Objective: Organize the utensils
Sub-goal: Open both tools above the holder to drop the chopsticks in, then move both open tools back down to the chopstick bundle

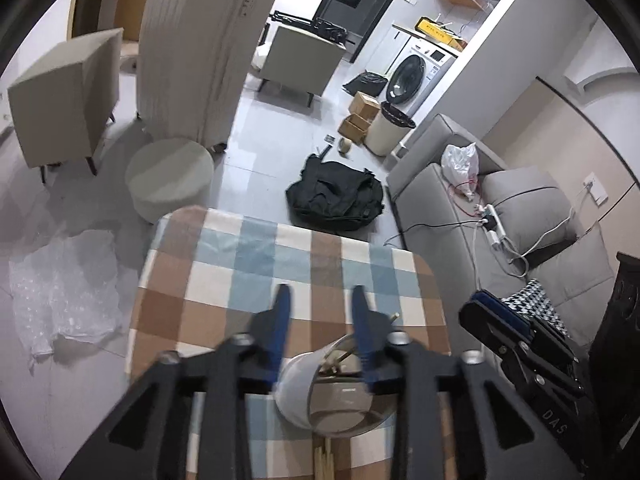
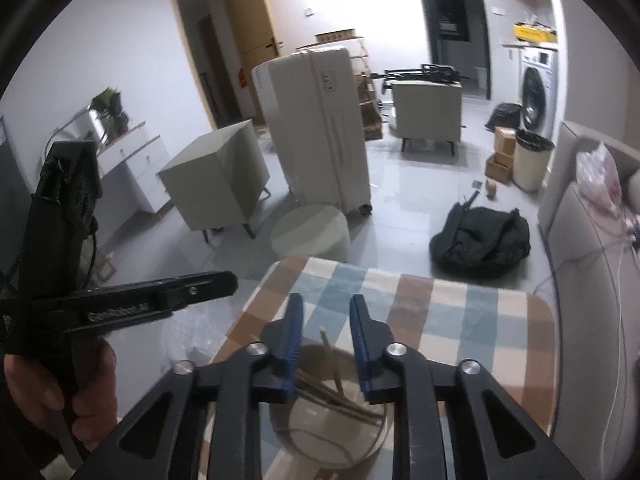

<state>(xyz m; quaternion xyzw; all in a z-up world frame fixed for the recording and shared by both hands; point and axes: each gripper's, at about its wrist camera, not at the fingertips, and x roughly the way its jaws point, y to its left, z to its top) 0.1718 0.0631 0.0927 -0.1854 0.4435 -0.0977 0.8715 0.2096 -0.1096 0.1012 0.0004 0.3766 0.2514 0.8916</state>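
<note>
A round holder (image 1: 296, 392), white outside with a shiny rim, stands on the checked tablecloth (image 1: 224, 280). Several wooden chopsticks (image 1: 340, 356) lean inside it. My left gripper (image 1: 320, 294) hovers just above it, blue pads apart, nothing pressed between them. More wooden sticks (image 1: 326, 460) lie on the cloth below the holder. In the right wrist view the same holder (image 2: 328, 432) sits under my right gripper (image 2: 326, 302), which is open. A chopstick tip (image 2: 322, 332) pokes up in the gap and touches neither pad. A hand (image 2: 48, 392) holds the left tool's black body (image 2: 120, 304) at the left.
A grey sofa (image 1: 500, 216) with cables and a plastic bag runs along the table's right side. A black bag (image 1: 336, 196), a round stool (image 1: 168, 176) and bubble wrap (image 1: 64, 284) lie on the floor beyond the table. A pale suitcase (image 2: 320, 128) stands further back.
</note>
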